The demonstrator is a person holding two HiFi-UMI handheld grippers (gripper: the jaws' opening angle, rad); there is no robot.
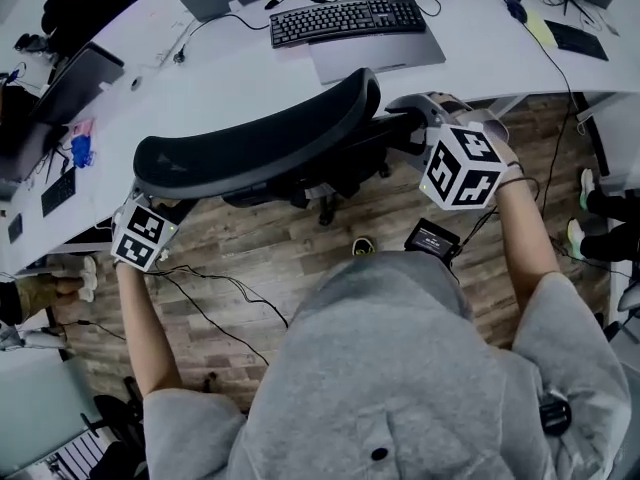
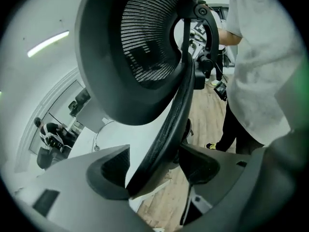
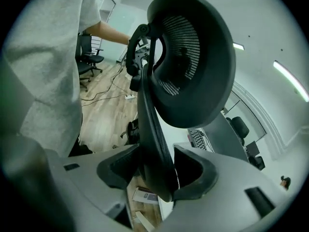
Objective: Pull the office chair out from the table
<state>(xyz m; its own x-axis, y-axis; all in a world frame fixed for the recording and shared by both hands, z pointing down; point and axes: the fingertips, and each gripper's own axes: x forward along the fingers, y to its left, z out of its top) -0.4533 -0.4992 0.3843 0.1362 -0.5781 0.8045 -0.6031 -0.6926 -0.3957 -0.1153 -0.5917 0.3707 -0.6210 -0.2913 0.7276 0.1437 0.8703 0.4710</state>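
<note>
The black mesh-backed office chair (image 1: 250,146) stands tucked against the curved white table (image 1: 200,73). My left gripper (image 1: 158,206) is at the left end of the backrest's top edge. In the left gripper view the jaws of the left gripper (image 2: 154,153) stand wide, with the backrest rim (image 2: 169,124) running between them and a gap at the right pad. My right gripper (image 1: 408,120) is at the right end of the backrest. There the right gripper (image 3: 155,153) also straddles the rim (image 3: 152,124), which lies close to the right pad with a gap at the left one.
A keyboard (image 1: 347,20) and a closed laptop (image 1: 375,56) lie on the table behind the chair. Cables (image 1: 215,303) trail over the wooden floor. Other people's shoes show at the right (image 1: 585,193) and the left (image 1: 85,278). A small black device (image 1: 432,238) hangs at my front.
</note>
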